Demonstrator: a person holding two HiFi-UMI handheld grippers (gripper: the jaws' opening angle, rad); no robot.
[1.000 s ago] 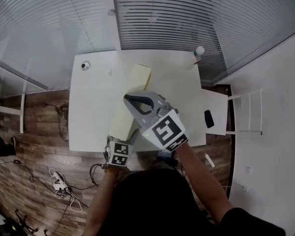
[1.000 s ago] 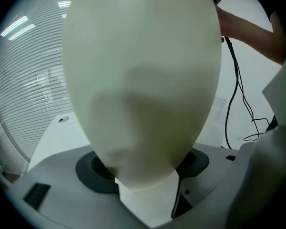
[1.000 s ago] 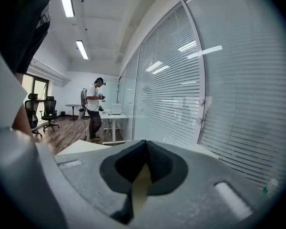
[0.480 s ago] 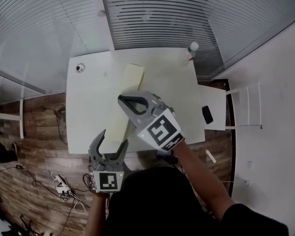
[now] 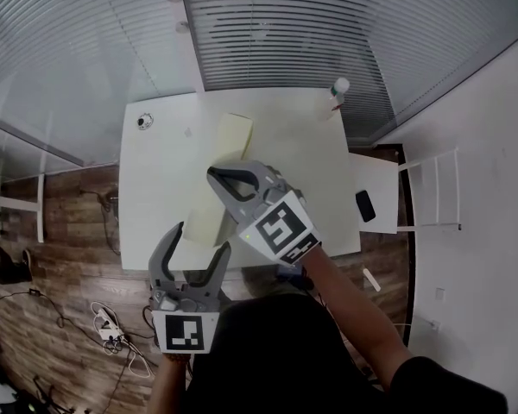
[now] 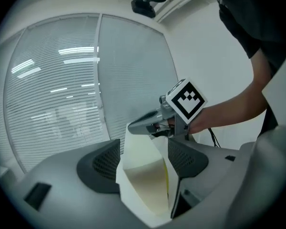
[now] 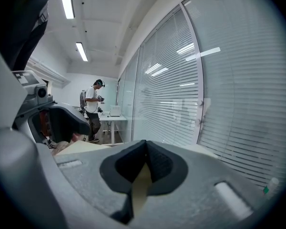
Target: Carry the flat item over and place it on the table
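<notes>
1. The right gripper (image 5: 216, 178) is clamping the pale flat item (image 5: 229, 141), holding it above the white table (image 5: 155, 171).
2. The left gripper (image 5: 198, 240) is gaping open, with the item's near end sitting between its jaws.

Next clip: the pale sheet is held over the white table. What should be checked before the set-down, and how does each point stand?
1. Right gripper shut on the flat sheet: ok, the pads pinch its edge.
2. Left gripper gripping too: not ok. Its jaws are apart and the sheet's near end stands between them unpressed.
3. Sheet over the white table: ok.
4. Sheet lying flat: not ok, the near end curls in the left gripper view.
5. Sheet touching the table: cannot tell.
6. Landing area: ok. The spray bottle and the small round object sit apart from the sheet.
</notes>
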